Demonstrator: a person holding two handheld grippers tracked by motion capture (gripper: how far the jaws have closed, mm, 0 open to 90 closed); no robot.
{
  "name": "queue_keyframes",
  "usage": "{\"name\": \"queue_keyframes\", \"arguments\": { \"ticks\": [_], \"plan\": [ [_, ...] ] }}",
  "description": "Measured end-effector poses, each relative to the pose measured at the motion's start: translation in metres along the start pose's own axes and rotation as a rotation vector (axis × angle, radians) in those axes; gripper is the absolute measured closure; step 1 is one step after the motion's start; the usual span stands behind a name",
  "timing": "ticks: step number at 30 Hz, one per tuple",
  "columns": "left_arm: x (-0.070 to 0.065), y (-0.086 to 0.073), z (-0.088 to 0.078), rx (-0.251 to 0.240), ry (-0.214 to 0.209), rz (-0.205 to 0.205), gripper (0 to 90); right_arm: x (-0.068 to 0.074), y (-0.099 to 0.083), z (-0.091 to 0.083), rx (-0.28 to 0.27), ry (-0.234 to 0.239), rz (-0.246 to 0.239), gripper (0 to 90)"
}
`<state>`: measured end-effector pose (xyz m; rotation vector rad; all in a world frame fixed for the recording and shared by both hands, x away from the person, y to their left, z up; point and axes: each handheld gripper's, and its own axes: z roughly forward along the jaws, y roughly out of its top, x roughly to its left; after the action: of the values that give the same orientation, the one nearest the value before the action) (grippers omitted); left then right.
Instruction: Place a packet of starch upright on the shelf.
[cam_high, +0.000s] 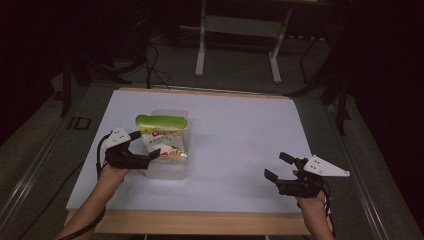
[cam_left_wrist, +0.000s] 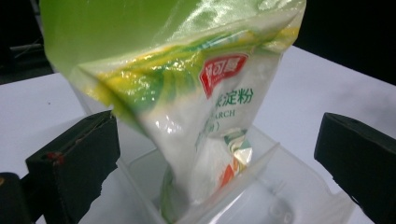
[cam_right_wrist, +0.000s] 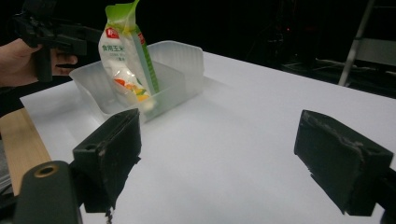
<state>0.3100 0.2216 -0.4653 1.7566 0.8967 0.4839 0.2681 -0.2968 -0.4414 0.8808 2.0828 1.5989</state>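
A starch bag (cam_high: 162, 137) with a green top and a white printed body stands tilted in a clear plastic container (cam_high: 172, 170) on the left half of the white table. My left gripper (cam_high: 146, 143) is at the container's left side. It is open, with its jaws wide on either side of the bag (cam_left_wrist: 187, 93) and the pads off it. The container's near corner (cam_left_wrist: 280, 186) lies just below the left gripper (cam_left_wrist: 217, 156). My right gripper (cam_high: 277, 166) hovers open and empty near the front right of the table. From the right gripper (cam_right_wrist: 219, 158) I see the bag (cam_right_wrist: 123, 56) and container (cam_right_wrist: 182, 60) farther off.
The white table sheet (cam_high: 240, 135) has a wooden front edge (cam_high: 200, 222). A metal stand (cam_high: 237, 40) rises behind the table's far edge. Cables lie on the dark floor at the back left. A hand (cam_right_wrist: 18, 60) holds the left gripper beside the container.
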Motion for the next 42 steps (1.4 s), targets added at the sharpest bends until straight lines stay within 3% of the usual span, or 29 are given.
{"name": "queue_keyframes", "arguments": {
  "ticks": [7, 12, 25, 28, 33, 42],
  "plan": [
    [-0.005, -0.012, -0.012, -0.027, 0.009, -0.019, 0.5, 0.001, -0.003, 0.003, 0.011, 0.009, 0.001, 14.7],
    [-0.010, -0.018, -0.023, -0.057, 0.043, -0.006, 0.5, 0.002, -0.004, 0.005, 0.017, 0.012, 0.005, 14.7],
    [-0.018, -0.033, -0.032, -0.056, 0.008, 0.005, 0.5, 0.007, -0.013, 0.010, 0.032, 0.030, -0.004, 14.7],
    [-0.021, -0.038, -0.035, -0.055, -0.010, 0.006, 0.5, 0.010, -0.014, 0.013, 0.047, 0.035, -0.025, 14.7],
    [-0.028, -0.046, -0.039, -0.061, -0.043, 0.029, 0.5, 0.012, -0.015, 0.013, 0.024, 0.052, -0.024, 14.7],
    [-0.040, -0.050, -0.042, -0.119, -0.143, 0.063, 0.5, 0.010, -0.020, 0.011, 0.019, 0.051, -0.011, 14.7]
  ]
}}
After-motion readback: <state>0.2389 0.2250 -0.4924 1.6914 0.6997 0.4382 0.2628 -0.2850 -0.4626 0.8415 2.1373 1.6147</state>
